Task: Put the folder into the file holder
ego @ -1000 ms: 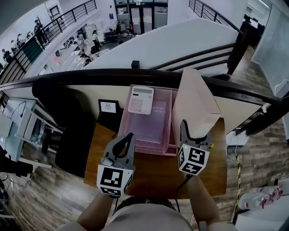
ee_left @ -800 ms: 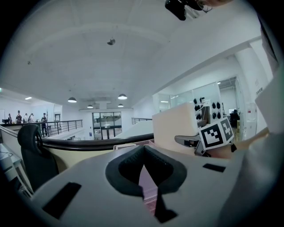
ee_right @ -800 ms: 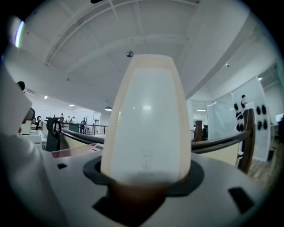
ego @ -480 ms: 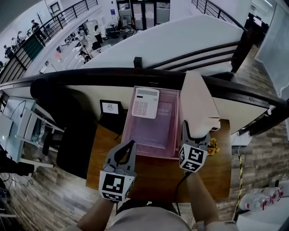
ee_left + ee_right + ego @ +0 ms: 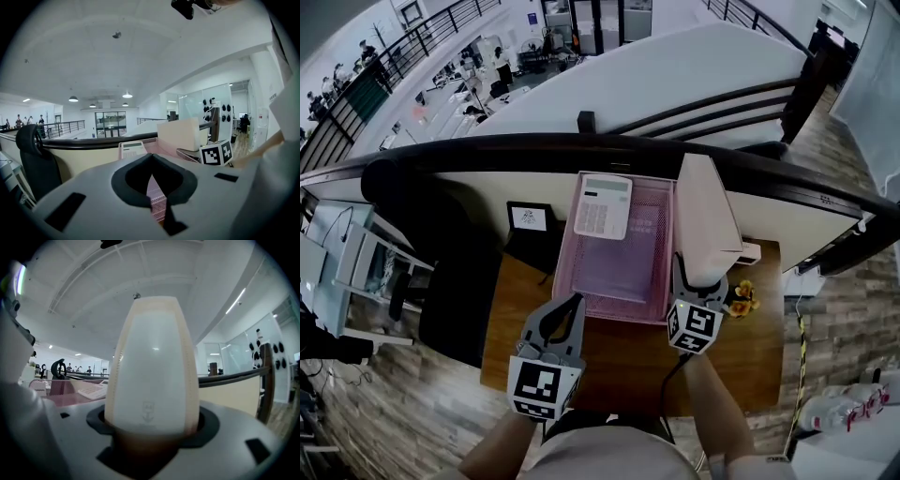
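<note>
Beside the pink tray (image 5: pixel 619 312) in the head view, the right gripper (image 5: pixel 700 286) is standing the folder (image 5: pixel 703 225) upright, the left gripper view is showing the left gripper (image 5: pixel 151 161) pinched together and empty, and the right gripper view is showing jaws opening around the folder, so placement is seemingly finishing and calling for a clean withdrawal.

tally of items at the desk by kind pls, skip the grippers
Folder: 1
File holder: 1
Calculator: 1
Framed card: 1
Yellow trinket: 1
Total: 5
</note>
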A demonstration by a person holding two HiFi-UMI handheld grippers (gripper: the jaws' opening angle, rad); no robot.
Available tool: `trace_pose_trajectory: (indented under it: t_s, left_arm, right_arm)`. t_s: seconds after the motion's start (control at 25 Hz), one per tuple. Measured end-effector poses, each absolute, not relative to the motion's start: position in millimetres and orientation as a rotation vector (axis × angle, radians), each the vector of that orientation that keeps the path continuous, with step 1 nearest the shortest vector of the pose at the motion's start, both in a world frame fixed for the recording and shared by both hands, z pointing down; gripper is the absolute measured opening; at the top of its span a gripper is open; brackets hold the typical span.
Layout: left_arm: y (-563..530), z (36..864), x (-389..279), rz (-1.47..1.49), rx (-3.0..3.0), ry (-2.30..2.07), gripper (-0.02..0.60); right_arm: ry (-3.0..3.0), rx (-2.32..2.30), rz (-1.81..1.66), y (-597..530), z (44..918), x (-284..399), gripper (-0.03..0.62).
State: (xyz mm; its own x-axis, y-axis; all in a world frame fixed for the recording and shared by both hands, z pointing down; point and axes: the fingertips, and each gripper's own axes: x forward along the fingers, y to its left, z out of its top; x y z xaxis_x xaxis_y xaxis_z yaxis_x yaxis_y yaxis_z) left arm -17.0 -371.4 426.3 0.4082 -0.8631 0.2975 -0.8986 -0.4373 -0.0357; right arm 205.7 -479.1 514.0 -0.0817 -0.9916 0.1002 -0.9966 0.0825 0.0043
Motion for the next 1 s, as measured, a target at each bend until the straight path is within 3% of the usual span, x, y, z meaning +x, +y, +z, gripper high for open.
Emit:
trace_pose_trajectory:
  t_s: [1.0]
  left_arm:
    - [-361.5, 447.6, 2.9, 0.494, 2.516, -1.538, 0.002]
  right_arm:
    - [-2.353, 2.161, -0.144, -487.2, 499.9, 207.6, 0.310]
